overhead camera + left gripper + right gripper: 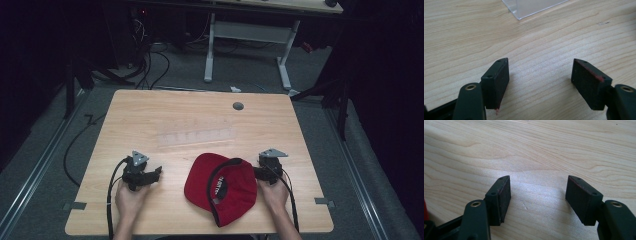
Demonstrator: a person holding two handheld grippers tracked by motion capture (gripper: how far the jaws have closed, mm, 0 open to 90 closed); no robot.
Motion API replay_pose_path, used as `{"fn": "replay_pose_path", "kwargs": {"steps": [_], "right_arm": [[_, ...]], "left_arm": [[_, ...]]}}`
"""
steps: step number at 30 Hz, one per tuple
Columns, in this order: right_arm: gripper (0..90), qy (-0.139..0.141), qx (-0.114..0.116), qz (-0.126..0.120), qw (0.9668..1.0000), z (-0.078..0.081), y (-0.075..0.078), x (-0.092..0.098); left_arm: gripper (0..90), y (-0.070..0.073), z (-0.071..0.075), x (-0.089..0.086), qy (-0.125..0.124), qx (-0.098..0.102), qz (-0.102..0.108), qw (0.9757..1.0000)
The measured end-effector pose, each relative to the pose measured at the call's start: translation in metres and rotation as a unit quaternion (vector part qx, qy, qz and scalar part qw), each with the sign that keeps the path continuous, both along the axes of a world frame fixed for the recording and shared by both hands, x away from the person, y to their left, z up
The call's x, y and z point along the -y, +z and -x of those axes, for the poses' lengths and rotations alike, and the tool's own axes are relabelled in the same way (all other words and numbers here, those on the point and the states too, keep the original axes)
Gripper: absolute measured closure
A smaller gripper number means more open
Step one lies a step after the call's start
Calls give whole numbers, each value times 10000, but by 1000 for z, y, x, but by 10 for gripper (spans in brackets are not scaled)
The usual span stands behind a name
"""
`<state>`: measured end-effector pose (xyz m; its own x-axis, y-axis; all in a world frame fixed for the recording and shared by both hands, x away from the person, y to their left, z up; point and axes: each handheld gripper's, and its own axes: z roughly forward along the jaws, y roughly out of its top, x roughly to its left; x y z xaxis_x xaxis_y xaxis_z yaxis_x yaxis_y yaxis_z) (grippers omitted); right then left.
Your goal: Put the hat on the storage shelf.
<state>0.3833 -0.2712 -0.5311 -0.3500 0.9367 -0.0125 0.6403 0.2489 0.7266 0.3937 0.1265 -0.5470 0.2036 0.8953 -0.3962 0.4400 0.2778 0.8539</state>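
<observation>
cap (220,190): print on inner black band too small for reading | clear plastic piece (531,7): being cut off by top edge in left gripper view; faint on table (150,107) in high view | forearms: running off bottom edge | right gripper (260,172): jaw tips lying against the cap's edge, contact unclear

Surface (150,115): pale wood-grain laminate, smooth, soft sheen. Cap (200,182): red cloth, matt, with black trim inside. Clear plastic piece (197,136): see-through, glossy. Left tool (540,82) and right tool (539,200): black matt plastic, with rough-looking dark pads (587,83) red-stained at the edges. Floor (45,165): grey carpet, matt.
</observation>
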Motion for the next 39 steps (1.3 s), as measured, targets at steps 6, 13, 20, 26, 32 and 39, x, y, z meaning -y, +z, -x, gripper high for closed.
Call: {"fn": "replay_pose_path", "kwargs": {"steps": [6, 13, 20, 26, 32, 39], "right_arm": [[372, 6, 5, 5, 10000, 0, 0, 0], [375, 86, 2, 12, 10000, 0, 0, 1], [368, 131, 8, 34, 9999, -1, 0, 2], [346, 82, -16, 26, 10000, -1, 0, 3], [344, -45, -71, 6, 10000, -3, 2, 10], [356, -162, 108, -57, 9998, 0, 11, 18]], "left_arm": [[303, 0, 0, 0, -9, -4, -5, 10000], [299, 0, 0, 0, -2, -7, -2, 10000], [295, 0, 0, 0, -10, -10, 1, 10000], [288, 0, 0, 0, -24, -16, 5, 10000], [287, 0, 0, 0, -30, -16, -5, 10000], [287, 0, 0, 1, -28, -16, -6, 10000]]}}
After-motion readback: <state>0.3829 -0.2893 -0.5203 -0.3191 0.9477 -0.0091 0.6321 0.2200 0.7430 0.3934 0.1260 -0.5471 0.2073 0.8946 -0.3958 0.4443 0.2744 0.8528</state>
